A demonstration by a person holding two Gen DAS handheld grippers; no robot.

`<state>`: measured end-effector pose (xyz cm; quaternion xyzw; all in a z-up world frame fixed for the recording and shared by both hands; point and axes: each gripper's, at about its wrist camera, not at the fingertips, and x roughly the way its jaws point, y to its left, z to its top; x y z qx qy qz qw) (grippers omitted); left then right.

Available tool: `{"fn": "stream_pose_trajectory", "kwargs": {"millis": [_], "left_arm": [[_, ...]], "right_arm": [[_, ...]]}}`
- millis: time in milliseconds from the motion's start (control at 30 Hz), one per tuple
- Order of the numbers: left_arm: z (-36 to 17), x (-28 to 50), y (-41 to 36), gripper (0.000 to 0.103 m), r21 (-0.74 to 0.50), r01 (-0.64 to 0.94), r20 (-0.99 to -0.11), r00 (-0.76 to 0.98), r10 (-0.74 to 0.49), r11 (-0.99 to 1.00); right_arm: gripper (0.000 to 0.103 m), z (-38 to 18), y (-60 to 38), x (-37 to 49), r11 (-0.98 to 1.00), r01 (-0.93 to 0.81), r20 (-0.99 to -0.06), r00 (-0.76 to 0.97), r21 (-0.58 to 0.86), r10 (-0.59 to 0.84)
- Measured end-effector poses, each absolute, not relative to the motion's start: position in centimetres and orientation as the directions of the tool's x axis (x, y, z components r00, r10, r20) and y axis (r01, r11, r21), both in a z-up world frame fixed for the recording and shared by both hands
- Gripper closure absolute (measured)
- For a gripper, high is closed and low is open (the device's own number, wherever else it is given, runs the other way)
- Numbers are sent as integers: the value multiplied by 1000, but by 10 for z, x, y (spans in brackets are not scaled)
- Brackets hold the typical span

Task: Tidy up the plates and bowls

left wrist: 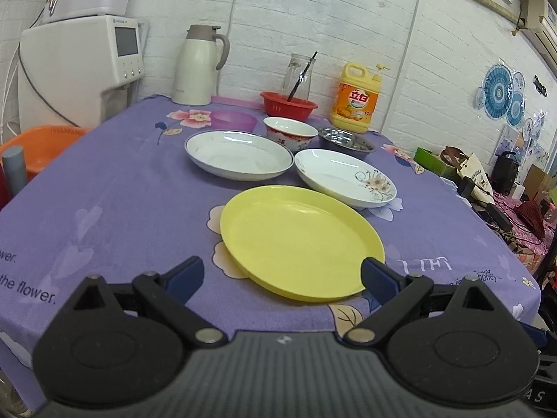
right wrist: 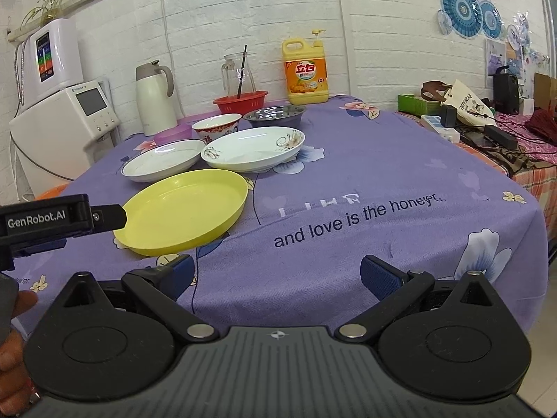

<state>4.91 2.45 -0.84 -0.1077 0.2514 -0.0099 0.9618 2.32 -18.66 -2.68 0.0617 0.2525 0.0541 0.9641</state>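
Both grippers are hanging over the near edge of the table with the purple flowered tablecloth [right wrist: 365, 181], and both have their jaws spread wide with nothing between them. The left gripper [left wrist: 282, 271] sits right at the near rim of the round yellow plastic plate [left wrist: 299, 244]; its right blue pad looks to be at or just touching the rim, hard to tell which. The right gripper [right wrist: 276, 271] is off to the right over bare cloth, with the yellow plate to its far left.

Just behind the yellow one are two shallow white plates side by side: a blue-rimmed white plate [left wrist: 238, 155] on the left and a white plate with a flower pattern [left wrist: 344, 177] on the right. Farther back there's a red-and-white ceramic bowl [left wrist: 289, 133], a stainless steel bowl [left wrist: 346, 141] to its right, and a small translucent purple bowl [left wrist: 234, 120] to its left. A red plastic basket [left wrist: 289, 104] and a yellow detergent bottle [left wrist: 355, 104] sit by the far wall.
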Motion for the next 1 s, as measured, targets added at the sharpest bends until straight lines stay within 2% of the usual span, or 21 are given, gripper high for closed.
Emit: {"fn": "stream_pose_trajectory", "kwargs": {"millis": [233,500,1000], "left_arm": [[-7,83,40,7,-196,-97,-530,848,-22,976],[-2,124,55,7,-195,-127,-551,834,-2,973],[-38,168,67,7,-196,-91,-635,770,-56,976]], "right_arm": [[0,-26,-185,58,979,-80,-522,837,187,168],[0,-12,-162,105,976,-148,-551,806,162,214],[0,-40,-136,164,978,-193,-653,732,79,197]]}}
